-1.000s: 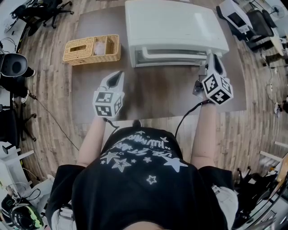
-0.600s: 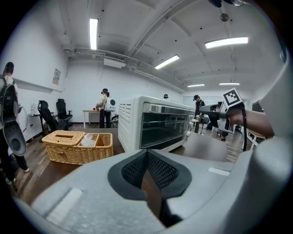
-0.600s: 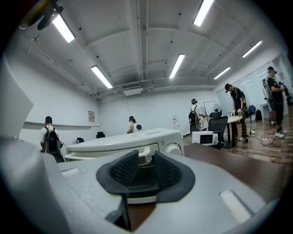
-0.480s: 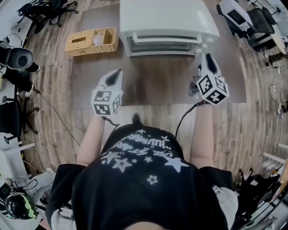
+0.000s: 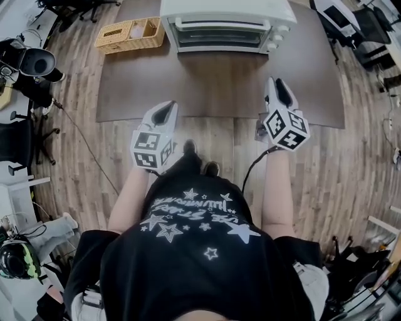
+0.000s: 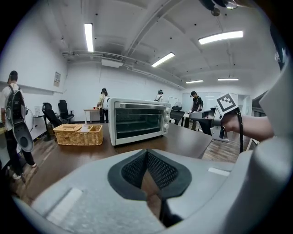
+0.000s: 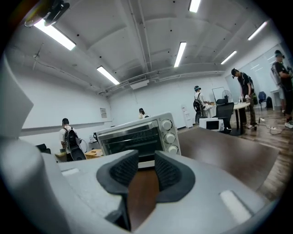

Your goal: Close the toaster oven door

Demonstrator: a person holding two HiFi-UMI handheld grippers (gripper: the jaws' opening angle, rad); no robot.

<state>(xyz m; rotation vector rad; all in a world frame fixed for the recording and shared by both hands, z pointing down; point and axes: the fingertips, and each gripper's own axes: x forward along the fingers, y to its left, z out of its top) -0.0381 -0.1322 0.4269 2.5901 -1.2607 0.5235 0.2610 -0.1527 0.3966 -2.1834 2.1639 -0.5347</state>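
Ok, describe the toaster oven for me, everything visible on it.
The toaster oven is a white, metal-looking box standing upright at the far side of the dark brown table. Its glass door is closed, with a bar handle along the top edge and wire racks showing behind it. Three round knobs sit in a column to the door's right. Only the table touches it; the wicker basket stands apart on its left.

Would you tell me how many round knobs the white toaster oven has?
3, in a vertical column at the right end of the white toaster oven: top knob, middle knob, bottom knob.
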